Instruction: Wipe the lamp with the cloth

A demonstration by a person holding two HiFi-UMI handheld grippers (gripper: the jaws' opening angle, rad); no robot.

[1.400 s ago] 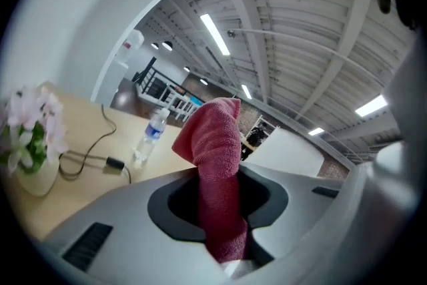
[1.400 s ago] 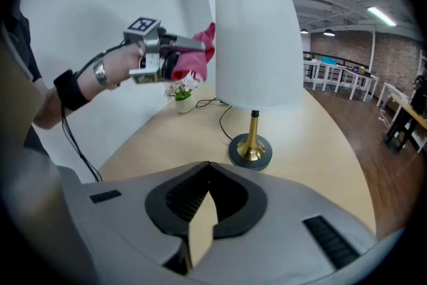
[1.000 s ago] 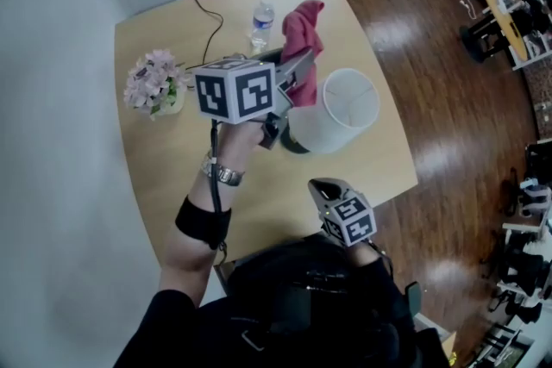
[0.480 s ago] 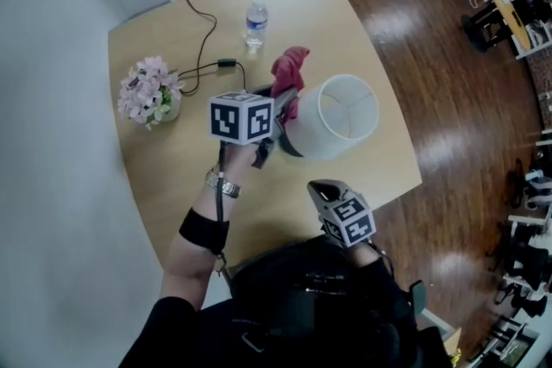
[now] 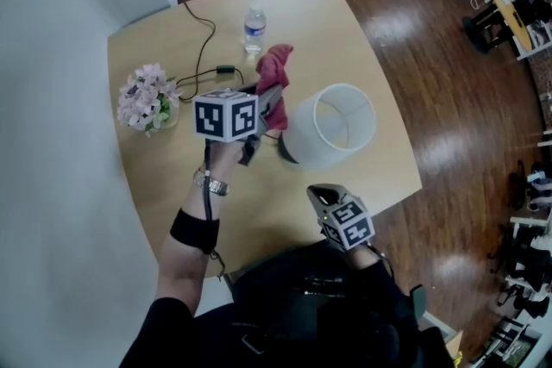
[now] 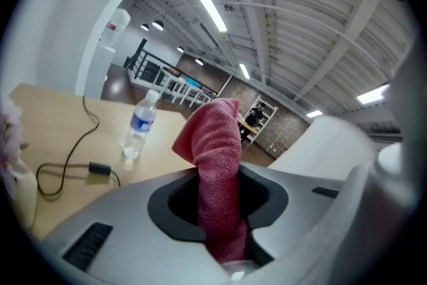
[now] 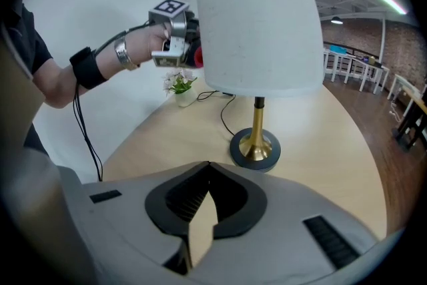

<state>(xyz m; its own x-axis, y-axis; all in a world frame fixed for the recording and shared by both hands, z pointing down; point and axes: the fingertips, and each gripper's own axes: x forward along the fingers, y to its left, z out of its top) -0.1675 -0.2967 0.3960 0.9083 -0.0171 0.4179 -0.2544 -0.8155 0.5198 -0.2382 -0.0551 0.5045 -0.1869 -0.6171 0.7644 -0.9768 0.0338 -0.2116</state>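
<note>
While the left tongs (image 5: 272, 96) clamp the red cloth (image 5: 274, 67) just beside the white-shaded lamp (image 5: 336, 127) on the bench (image 5: 164, 177), the right tongs (image 5: 323, 192) sit clenched, empty, at the bench's near edge.

**Lamp close ahead, right gripper closed on nothing**

The right gripper (image 7: 208, 165) fills the lower edge, its fingers (image 7: 175, 198) meeting tip to tip with nothing between them, over the pale wooden bench (image 7: 327, 143). Straight ahead stands the lamp (image 7: 257, 23): a white shade on a brass stem and a dark round base, with a black cord (image 7: 225, 113) running off behind it. At the shade's left edge a hand (image 7: 143, 43) with a watch and a black wrist strap holds the left gripper (image 7: 179, 43) at shade height. A bit of red cloth (image 7: 198, 57) shows at its front, just beside the shade. A small pot of flowers (image 7: 180, 87) sits farther back on the bench, by the white wall.
</note>
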